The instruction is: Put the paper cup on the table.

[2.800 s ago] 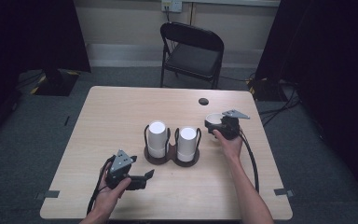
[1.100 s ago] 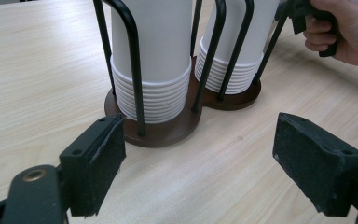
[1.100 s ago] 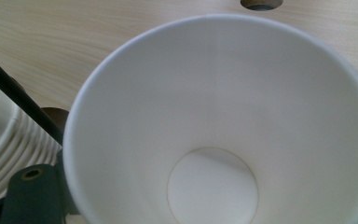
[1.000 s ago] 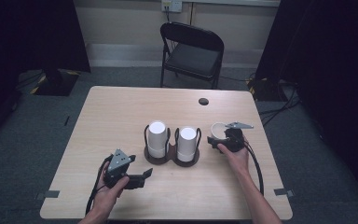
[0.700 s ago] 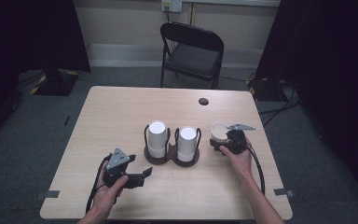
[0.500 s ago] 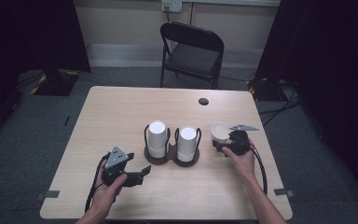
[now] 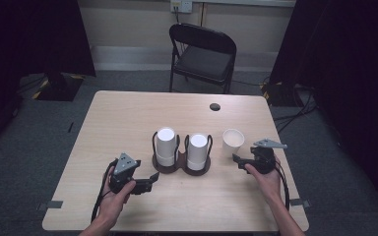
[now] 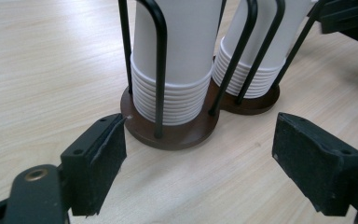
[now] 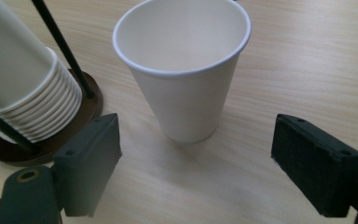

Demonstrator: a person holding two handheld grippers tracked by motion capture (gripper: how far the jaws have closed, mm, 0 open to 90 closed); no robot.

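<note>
A white paper cup (image 9: 183, 70) is standing upright on the wooden table (image 7: 128, 118), its mouth open and empty, just beside the cup holder (image 7: 181, 164) with two inverted stacks. The right gripper (image 7: 237, 160) is resting near it, jaws spread wide and gripping nothing. The left gripper (image 7: 152, 179) is also gaping, empty, facing the holder.

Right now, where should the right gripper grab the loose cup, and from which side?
Grip the cup across its side wall, about mid-height, coming level from the person's side. It stands upright, mouth up, apart from the rack, and the right gripper already faces it with jaws open to either side.
</note>
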